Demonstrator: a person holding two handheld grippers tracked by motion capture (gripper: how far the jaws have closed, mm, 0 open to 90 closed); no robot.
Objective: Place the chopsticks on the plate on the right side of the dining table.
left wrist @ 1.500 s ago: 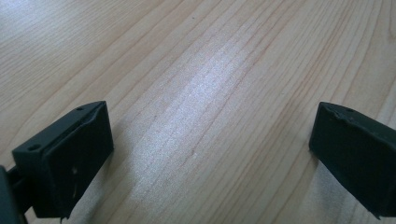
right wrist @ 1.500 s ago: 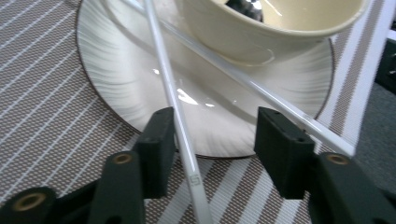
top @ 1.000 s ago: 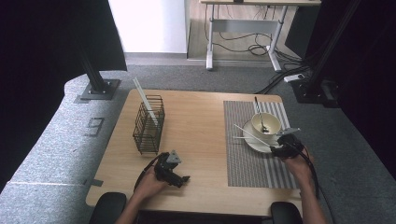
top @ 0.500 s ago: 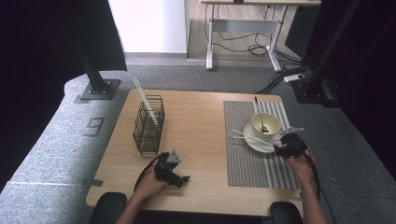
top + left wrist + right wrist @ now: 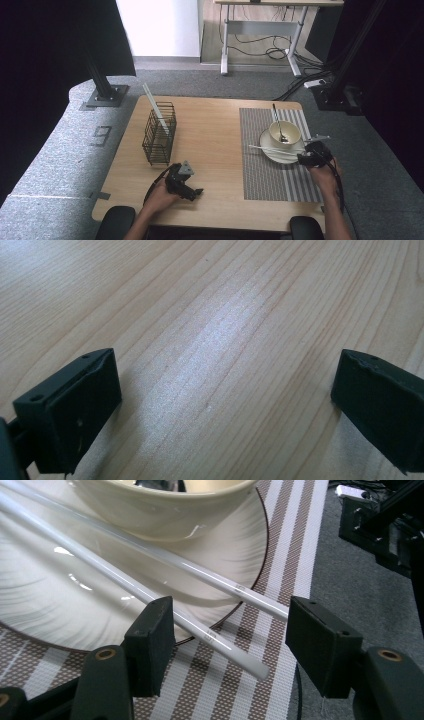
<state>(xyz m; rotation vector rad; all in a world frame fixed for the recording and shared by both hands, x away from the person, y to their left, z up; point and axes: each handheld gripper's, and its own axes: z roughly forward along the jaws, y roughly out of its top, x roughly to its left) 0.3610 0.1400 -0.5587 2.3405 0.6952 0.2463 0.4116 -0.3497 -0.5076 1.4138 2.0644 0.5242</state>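
Observation:
Two white chopsticks lie across a cream plate, in front of a cream bowl. Their near ends stick out over the plate's rim onto the striped placemat. My right gripper is open, with those ends between its jaws and neither pad pressing on them. In the high view the right gripper sits at the plate's right edge. My left gripper rests low over bare wood near the table's front. Its jaws stand wide open with nothing between them.
A black wire basket stands at the table's left with a white stick leaning in it. A spoon rests in the bowl. The placemat covers the table's right half. Grey carpet surrounds the table.

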